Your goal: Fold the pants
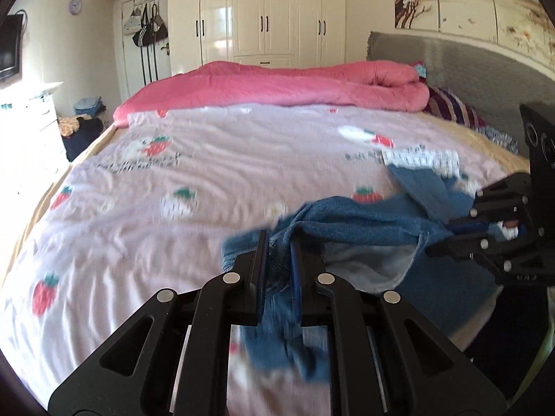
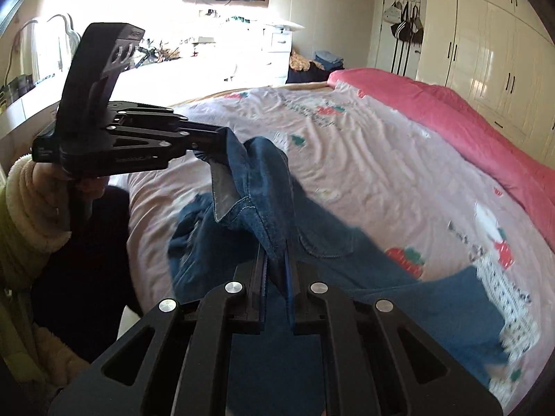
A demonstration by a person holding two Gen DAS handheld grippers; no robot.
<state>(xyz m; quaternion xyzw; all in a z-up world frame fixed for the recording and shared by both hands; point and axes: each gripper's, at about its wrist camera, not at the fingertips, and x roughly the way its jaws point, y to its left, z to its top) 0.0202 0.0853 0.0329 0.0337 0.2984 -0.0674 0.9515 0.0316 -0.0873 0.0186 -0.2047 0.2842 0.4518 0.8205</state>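
No lettering can be read. The pink sheet [image 1: 215, 173] ahead of the left gripper carries a dark printed line beside a strawberry, too blurred to make out. Faint lettering on the side of the left gripper [image 2: 204, 140], seen from the right wrist, is also illegible.

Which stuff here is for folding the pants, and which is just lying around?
For the job:
- blue denim pants
- left hand-held gripper
- right hand-held gripper
- pink strawberry-print bed sheet

Just lying about:
- rolled pink quilt
- striped pillow
- black bags hanging on the door
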